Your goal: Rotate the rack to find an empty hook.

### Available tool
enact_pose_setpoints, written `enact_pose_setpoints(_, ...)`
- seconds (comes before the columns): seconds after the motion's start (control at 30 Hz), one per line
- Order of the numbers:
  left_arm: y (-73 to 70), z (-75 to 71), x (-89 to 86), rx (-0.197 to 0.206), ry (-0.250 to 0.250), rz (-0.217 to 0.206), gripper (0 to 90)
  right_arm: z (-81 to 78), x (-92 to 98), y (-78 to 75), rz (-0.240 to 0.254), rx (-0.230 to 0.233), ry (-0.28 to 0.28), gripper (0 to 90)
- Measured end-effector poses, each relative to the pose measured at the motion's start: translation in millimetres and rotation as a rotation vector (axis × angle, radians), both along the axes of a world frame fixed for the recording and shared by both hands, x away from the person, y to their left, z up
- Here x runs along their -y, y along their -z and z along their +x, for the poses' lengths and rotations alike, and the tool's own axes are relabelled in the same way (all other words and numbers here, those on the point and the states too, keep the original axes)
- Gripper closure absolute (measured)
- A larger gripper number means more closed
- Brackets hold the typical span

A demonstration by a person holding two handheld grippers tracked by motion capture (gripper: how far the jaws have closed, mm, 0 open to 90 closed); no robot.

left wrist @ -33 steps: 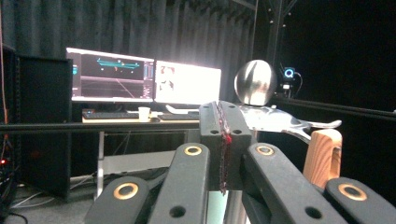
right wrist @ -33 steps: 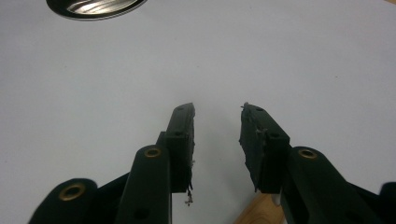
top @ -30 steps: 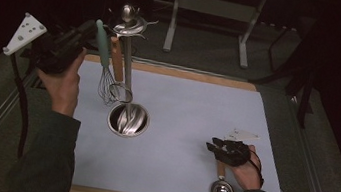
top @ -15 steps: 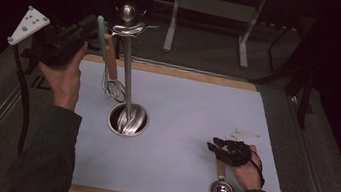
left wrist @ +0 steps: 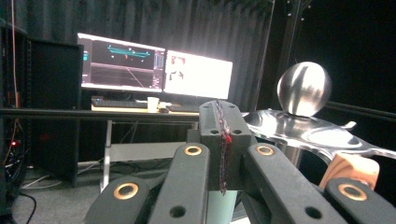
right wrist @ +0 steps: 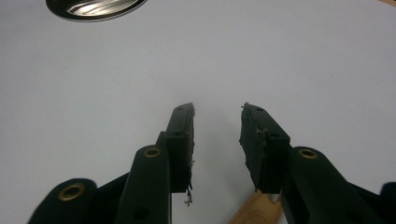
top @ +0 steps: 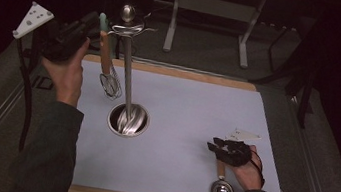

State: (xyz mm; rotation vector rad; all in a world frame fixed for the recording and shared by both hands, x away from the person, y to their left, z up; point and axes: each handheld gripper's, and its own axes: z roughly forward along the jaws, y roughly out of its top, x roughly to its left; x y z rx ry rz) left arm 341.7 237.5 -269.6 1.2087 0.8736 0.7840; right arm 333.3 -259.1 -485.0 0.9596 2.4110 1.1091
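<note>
Gripping the whisk (top: 107,69) by its mint-tipped handle, left gripper (top: 85,26) raised at ten o'clock of the steel stand (top: 127,77), jaws clamped tight, right gripper (top: 221,148) at four o'clock, jaws parted, empty, above a wooden-handled ladle (top: 221,186) on the white mat (top: 197,110).

Left gripper (top: 95,24) is held high over the far left corner of the tabletop, forearm rising steeply from the near left edge, the hand (top: 68,74) under the gripper's body and the jaws pressed flat together, pointing level. Right gripper (top: 216,148) sits low near the near right corner, jaws parted with a clear gap and pointing left, right hand (top: 249,170) resting behind it.
</note>
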Motion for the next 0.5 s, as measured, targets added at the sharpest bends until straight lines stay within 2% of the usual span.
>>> enact_pose_setpoints(0.33, -1.1, 6.5, 2.3, -0.013, -0.009, -0.014, 90.0, 0.1, 1.0, -1.0, 0.007, 0.005, 0.003, 63.7)
enact_pose_setpoints(0.5, -1.1, 5.8, 1.6, -0.016, -0.011, -0.005, 89.9, 0.1, 2.5, -1.1, 0.005, 0.006, 0.006, 63.7)
